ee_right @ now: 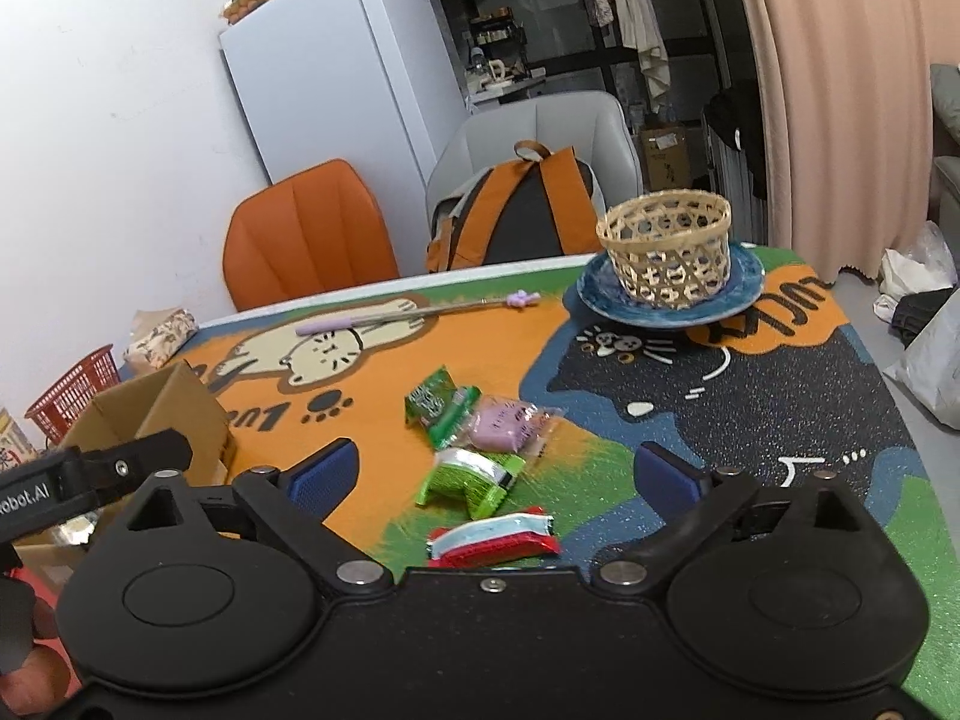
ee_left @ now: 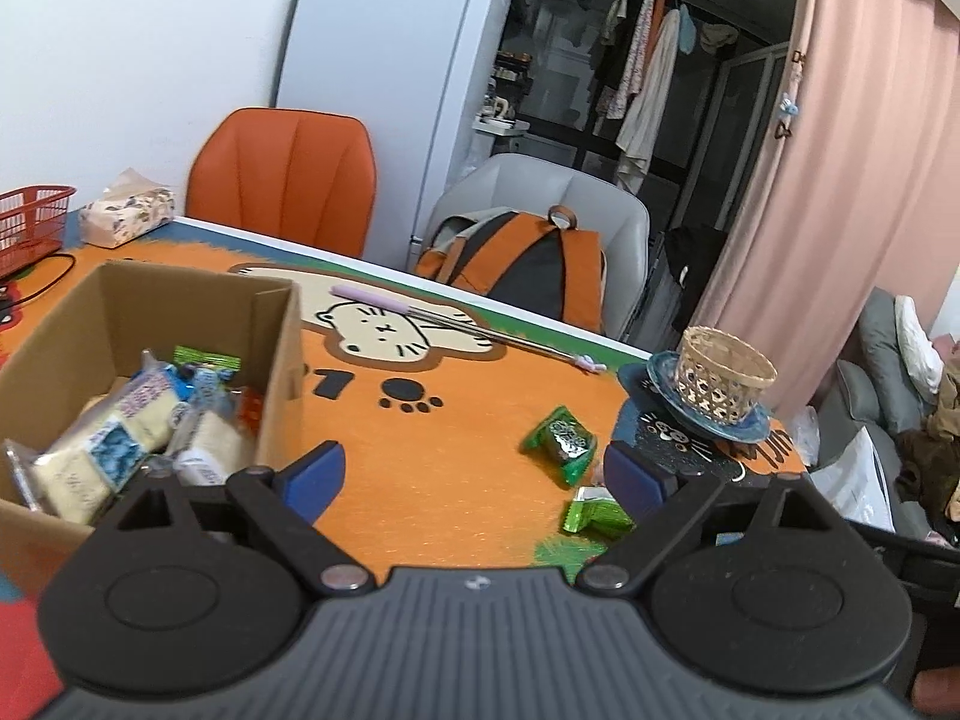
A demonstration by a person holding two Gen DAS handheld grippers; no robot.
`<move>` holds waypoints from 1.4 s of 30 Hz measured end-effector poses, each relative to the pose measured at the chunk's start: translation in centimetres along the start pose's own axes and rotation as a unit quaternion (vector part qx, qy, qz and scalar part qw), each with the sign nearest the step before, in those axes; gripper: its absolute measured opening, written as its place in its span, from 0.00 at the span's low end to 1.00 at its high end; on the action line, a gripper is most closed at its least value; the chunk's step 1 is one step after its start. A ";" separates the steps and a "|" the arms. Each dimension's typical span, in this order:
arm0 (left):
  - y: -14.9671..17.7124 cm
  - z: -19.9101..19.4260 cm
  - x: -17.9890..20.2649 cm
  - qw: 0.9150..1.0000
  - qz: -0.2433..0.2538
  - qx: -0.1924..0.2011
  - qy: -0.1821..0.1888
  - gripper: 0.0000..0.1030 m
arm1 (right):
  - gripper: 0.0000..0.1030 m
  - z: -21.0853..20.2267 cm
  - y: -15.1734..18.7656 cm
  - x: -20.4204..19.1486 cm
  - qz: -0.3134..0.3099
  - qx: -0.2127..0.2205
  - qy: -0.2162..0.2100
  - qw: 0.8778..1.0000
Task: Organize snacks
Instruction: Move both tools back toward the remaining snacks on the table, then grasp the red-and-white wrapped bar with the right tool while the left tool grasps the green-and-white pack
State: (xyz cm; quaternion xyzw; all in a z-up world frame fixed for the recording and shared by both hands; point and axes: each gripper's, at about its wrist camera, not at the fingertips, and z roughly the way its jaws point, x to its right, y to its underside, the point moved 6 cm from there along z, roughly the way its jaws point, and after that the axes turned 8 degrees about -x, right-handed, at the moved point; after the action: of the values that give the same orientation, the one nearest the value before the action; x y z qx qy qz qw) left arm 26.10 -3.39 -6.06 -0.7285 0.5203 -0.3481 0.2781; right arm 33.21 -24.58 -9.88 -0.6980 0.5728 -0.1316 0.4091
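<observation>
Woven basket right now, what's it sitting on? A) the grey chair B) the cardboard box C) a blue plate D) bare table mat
C: the right wrist view shows the woven basket standing on the blue plate at the table's far side, apart from the cardboard box.

orange backpack (ee_right: 516, 210) sits on grey chair (ee_right: 558, 120).

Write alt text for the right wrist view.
The open right gripper hovers over four loose snack packets on a cartoon-cat table mat. Behind sit a woven basket on a blue plate and, left, a cardboard box.
</observation>
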 end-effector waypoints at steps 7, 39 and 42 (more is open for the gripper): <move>0.5 2.3 1.6 1.000 0.018 -0.014 -0.004 0.89 | 0.88 1.4 0.3 1.7 0.017 -0.013 -0.007 1.000; 2.5 6.2 1.2 0.998 0.019 -0.062 0.001 0.83 | 0.48 6.2 3.1 -0.2 -0.064 -0.057 0.044 0.995; 2.6 6.5 1.7 0.998 0.025 -0.064 0.001 0.83 | 0.44 6.0 3.0 0.4 -0.054 -0.057 0.032 0.996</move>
State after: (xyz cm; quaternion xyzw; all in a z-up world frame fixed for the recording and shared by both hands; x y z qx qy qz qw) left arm 30.17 -5.50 -11.56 -0.7313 0.5595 -0.3079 0.2394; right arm 35.17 -22.50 -15.91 -0.7456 0.5536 -0.1428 0.3425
